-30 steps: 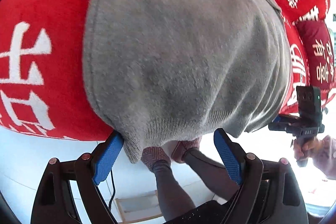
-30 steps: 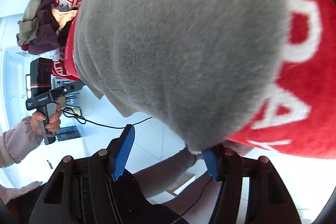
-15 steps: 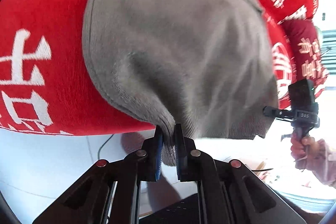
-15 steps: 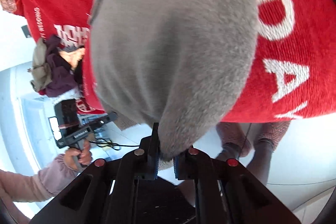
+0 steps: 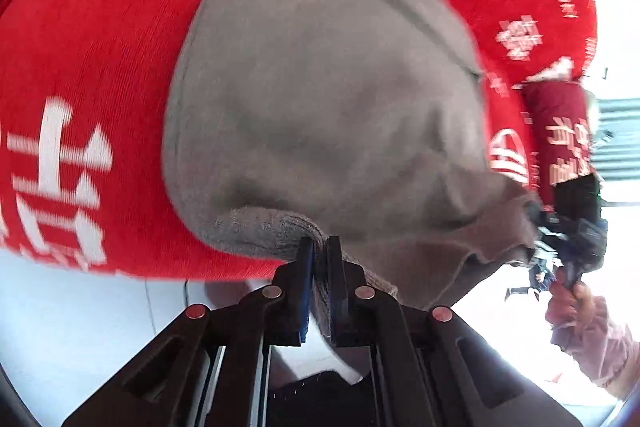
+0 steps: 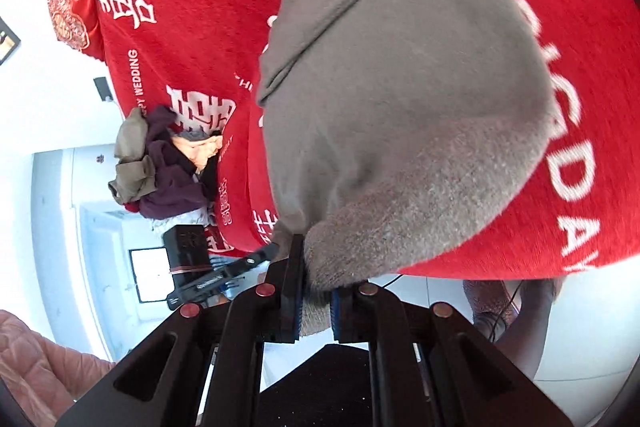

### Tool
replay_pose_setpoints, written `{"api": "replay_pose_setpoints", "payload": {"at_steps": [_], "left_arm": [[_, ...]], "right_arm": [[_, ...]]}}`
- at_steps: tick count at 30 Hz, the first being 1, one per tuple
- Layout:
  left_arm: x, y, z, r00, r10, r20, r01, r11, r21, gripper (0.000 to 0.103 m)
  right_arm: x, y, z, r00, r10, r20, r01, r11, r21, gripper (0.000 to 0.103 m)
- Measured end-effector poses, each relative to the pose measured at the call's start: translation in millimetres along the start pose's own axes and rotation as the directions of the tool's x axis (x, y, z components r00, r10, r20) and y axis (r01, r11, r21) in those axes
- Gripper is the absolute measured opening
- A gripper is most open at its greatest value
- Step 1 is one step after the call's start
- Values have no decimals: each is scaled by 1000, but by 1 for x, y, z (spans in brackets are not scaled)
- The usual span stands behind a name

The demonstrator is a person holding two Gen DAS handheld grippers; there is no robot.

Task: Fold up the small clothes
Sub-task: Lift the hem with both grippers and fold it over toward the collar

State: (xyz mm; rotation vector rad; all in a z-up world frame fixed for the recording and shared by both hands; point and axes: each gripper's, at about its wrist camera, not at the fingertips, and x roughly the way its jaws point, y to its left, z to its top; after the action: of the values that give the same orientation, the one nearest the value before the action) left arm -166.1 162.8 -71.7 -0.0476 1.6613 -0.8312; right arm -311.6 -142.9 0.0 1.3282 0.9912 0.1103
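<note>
- Grey knit garment (image 5: pixel 320 99) lies spread over a red cover with white lettering (image 5: pixel 92 67); its ribbed hem edge is gathered up at the near side, straight ahead of both tongs.
- Left tongs (image 5: pixel 320 251): jaws drawn together, pinching a fold of the grey hem; the knit bunches between the blue pads and a strip of it hangs below them.
- Right tongs (image 6: pixel 316 267): jaws likewise narrow, clamped on the fuzzy corner of the same garment (image 6: pixel 400 87); fabric fills the gap between the pads.
- From the left tongs, the garment runs up and away, its far seam towards the top; the right-hand hem corner sags off to the right, where the other tool is seen, held by a hand (image 5: pixel 572 303) in a pale pink sleeve.
- From the right tongs, the garment's neckline sits at the far top; the red cover (image 6: pixel 192 47) shows to both sides of it.
- Left of the right tongs, further off: a heap of other clothes (image 6: pixel 160 163), olive and dark purple, at the cover's edge.
- Left view is blurred; fine detail of the lettering is not legible there.
</note>
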Motion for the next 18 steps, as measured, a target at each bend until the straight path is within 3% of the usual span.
{"api": "replay_pose_setpoints", "payload": {"at_steps": [5,7,8,9,13,18], "left_arm": [[10,19,-16,997,42,-65,-49,991,-121,6],[5,24,-24,996,55,-67,-65,986,-151,38],[2,29,-28,995,76,-66,-85,984,-156,75],[1,29,-31,994,89,-56,-97,983,-155,88],[4,43,-32,997,63,-43,-70,976,-204,88],[30,54,-35,996,24,-88,-43,974,-223,88]], "right_arm": [[9,-5,3,998,13,-59,-12,1000,18,11],[9,-4,4,997,27,-73,-25,999,25,11],[8,-2,5,996,37,-80,-35,999,24,11],[8,1,6,995,49,-90,-48,999,19,11],[11,7,8,989,53,-135,-53,999,1,11],[13,4,10,987,66,-150,-65,998,10,11]]}}
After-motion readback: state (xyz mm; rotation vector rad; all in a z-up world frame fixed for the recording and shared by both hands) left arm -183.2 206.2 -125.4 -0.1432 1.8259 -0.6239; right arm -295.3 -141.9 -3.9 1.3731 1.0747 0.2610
